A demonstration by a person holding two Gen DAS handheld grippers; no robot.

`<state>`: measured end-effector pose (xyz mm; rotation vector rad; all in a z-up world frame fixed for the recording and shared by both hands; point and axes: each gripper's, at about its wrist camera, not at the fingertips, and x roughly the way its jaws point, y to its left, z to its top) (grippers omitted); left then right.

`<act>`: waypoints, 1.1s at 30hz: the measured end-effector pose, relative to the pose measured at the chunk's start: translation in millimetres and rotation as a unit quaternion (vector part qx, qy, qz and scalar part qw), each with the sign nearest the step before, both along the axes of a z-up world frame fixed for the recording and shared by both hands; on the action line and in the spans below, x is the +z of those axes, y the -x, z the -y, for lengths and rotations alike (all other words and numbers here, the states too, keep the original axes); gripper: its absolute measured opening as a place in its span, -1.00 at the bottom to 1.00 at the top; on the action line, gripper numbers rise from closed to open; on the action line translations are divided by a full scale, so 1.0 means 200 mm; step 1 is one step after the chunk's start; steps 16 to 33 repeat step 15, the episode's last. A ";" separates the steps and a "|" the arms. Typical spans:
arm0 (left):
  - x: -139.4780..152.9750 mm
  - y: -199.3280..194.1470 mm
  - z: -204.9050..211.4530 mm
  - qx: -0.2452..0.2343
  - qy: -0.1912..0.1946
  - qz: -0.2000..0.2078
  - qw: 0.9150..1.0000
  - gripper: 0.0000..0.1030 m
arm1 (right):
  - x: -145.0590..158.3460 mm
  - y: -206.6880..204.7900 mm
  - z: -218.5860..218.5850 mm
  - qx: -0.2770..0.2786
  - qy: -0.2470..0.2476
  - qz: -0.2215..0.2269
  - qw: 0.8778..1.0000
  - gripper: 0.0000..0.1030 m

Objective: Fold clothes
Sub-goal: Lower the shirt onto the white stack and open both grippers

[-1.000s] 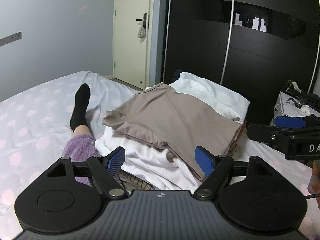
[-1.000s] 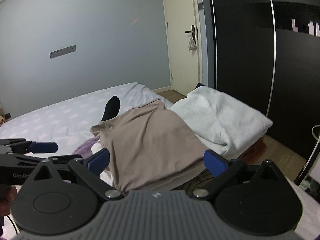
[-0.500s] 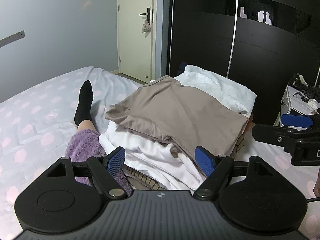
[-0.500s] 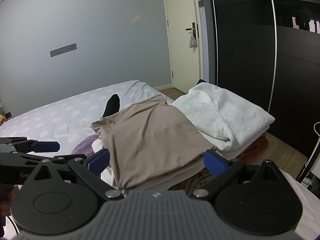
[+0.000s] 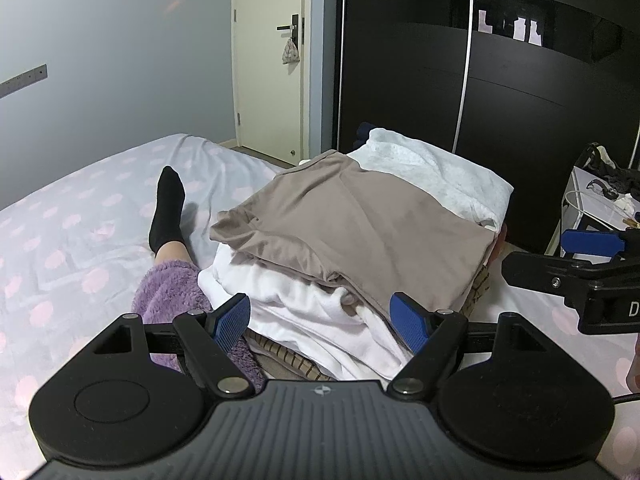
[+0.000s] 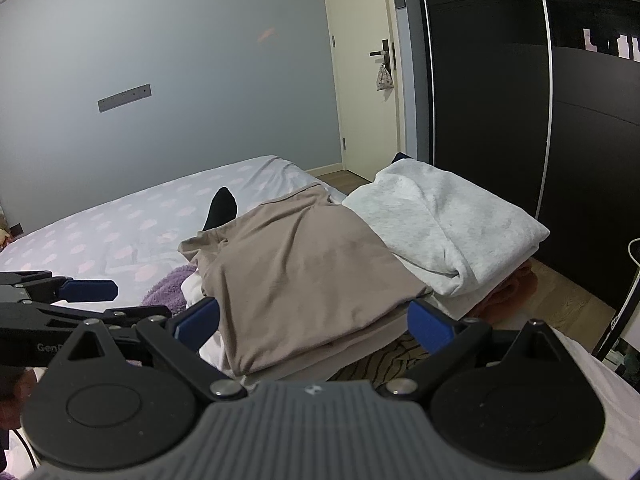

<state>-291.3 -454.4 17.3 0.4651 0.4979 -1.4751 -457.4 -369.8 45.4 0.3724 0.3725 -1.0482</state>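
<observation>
Several folded clothes — a tan shirt (image 5: pixel 360 220) topmost — sit stacked ahead of both spread, empty grippers, left gripper (image 5: pixel 326 318) and right gripper (image 6: pixel 316 320); any clothes left aren't visible.

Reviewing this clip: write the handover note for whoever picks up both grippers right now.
Left gripper: open, empty, above the near edge of the pile.
Right gripper: open, empty, at the same pile from the other side.
Taupe garment: folded, on top of white garments.
Light grey sweatshirt: folded, behind the taupe one.
Striped cloth: at the bottom, under the pile.
Bed: bears the pile; a black-socked leg lies beside it.
Left: nothing is gripped; choose the next garment.
</observation>
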 end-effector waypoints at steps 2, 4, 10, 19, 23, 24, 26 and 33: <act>0.00 0.00 0.00 0.000 -0.001 -0.001 1.000 0.48 | 0.00 0.00 0.01 0.000 -0.001 0.000 1.000 0.96; 0.00 0.00 0.00 0.000 -0.001 -0.001 1.000 0.48 | 0.00 0.00 0.01 0.000 -0.002 0.000 1.000 0.96; 0.01 0.01 0.00 -0.002 -0.001 0.002 1.000 0.48 | 0.00 0.00 0.01 0.000 -0.003 0.002 1.000 0.96; 0.01 0.01 0.00 -0.002 0.000 0.003 1.000 0.48 | -0.01 0.00 0.00 0.000 -0.005 0.002 1.000 0.96; 0.01 0.01 0.00 -0.002 0.000 0.003 1.000 0.48 | -0.01 0.00 0.00 0.000 -0.005 0.002 1.000 0.96; 0.01 0.01 0.00 -0.002 0.000 0.003 1.000 0.48 | -0.01 0.00 0.00 0.000 -0.005 0.002 1.000 0.96; 0.01 0.01 0.00 -0.002 0.000 0.003 1.000 0.48 | -0.01 0.00 0.00 0.000 -0.005 0.002 1.000 0.96; 0.01 0.01 0.00 -0.002 0.000 0.003 1.000 0.48 | -0.01 0.00 0.00 0.000 -0.005 0.002 1.000 0.96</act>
